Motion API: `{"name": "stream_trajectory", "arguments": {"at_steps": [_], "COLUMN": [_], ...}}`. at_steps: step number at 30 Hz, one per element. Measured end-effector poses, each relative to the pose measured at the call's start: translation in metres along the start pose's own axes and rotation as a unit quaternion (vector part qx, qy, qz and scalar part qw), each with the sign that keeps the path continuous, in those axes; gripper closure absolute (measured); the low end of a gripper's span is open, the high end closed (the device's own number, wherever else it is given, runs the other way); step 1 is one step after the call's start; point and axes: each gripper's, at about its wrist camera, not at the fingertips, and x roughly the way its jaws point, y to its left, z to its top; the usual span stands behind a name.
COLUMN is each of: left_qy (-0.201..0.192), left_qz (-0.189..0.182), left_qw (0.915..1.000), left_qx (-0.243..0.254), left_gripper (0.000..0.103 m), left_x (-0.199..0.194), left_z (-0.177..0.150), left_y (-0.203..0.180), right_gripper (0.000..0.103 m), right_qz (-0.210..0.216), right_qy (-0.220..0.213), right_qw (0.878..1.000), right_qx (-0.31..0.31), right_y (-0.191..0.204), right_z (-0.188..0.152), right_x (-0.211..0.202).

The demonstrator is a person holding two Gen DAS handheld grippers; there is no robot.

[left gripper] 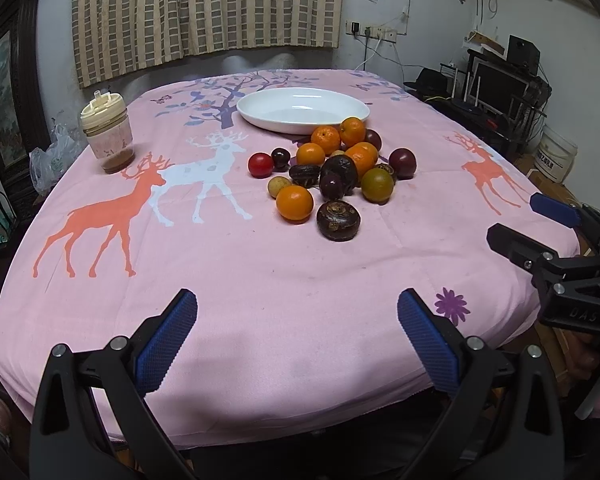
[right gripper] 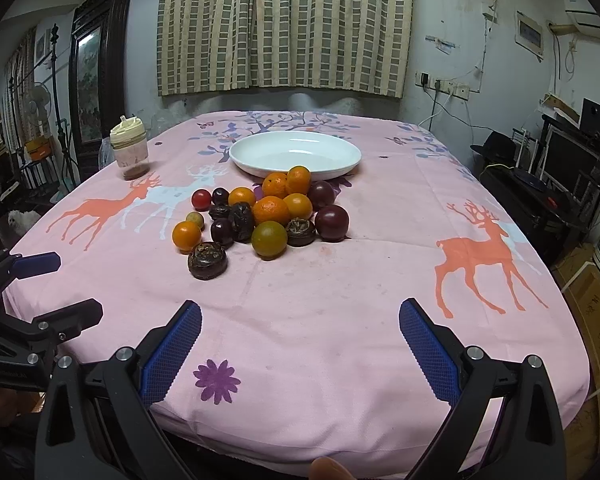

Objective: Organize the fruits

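from the left wrist camera, i see my left gripper (left gripper: 297,336) held over the near edge of a table under a pink deer-print cloth (left gripper: 228,264), its blue-padded fingers spread wide with nothing between them. the pile of fruits (left gripper: 332,172) sits past the middle of the cloth, well apart from the fingertips: several oranges (left gripper: 294,203), dark purple round fruits (left gripper: 402,162), a red one (left gripper: 260,165), a greenish one (left gripper: 377,185), and brown wrinkled pieces, the nearest a dark brown one (left gripper: 338,220) at the front of the heap. just behind the pile lies a white oval dish (left gripper: 260,110), holding nothing; the farthest oranges are right at its near rim. a lidded jar (left gripper: 107,136) with brown powder at its bottom stands at the cloth's left side. my right gripper (left gripper: 528,226) shows at the right edge, over the table's corner, its fingers parted and holding nothing.

from the right wrist camera, my right gripper (right gripper: 300,336) hangs over the near edge of the cloth (right gripper: 340,280), fingers wide apart and bare. the fruits (right gripper: 260,216) lie ahead and slightly left, all on the cloth, with the dish (right gripper: 244,160) just beyond them and the jar (right gripper: 129,150) farther left. the left gripper (right gripper: 66,286) appears at the left edge, its fingers also spread. a striped curtain (right gripper: 284,24) hangs on the wall behind the table.
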Motion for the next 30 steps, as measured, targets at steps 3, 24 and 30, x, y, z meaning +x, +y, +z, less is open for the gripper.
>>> {"name": "stream_trajectory", "arguments": {"at_steps": [3, 24, 30], "left_qy": [0.001, 0.002, 0.002], "left_qz": [0.002, 0.003, 0.004], "left_qw": [1.0, 1.0, 1.0], "left_qx": [0.001, 0.002, 0.002], "left_gripper": [0.005, 0.005, 0.005], "left_x": [-0.0003, -0.001, -0.001], "left_z": [0.0003, 0.0006, 0.0006], "left_y": [0.0003, -0.0001, -0.0001], "right_gripper": [0.004, 0.004, 0.004], "right_qz": [-0.002, -0.003, -0.004], "right_qy": [0.0, 0.001, 0.002], "right_qw": [1.0, 1.0, 1.0], "right_qx": [0.0, 0.0, 0.0], "right_y": [-0.0007, -0.0023, -0.002], "right_z": [0.0002, 0.0003, 0.0004], "right_x": [-0.0005, -0.0002, -0.0002]}}
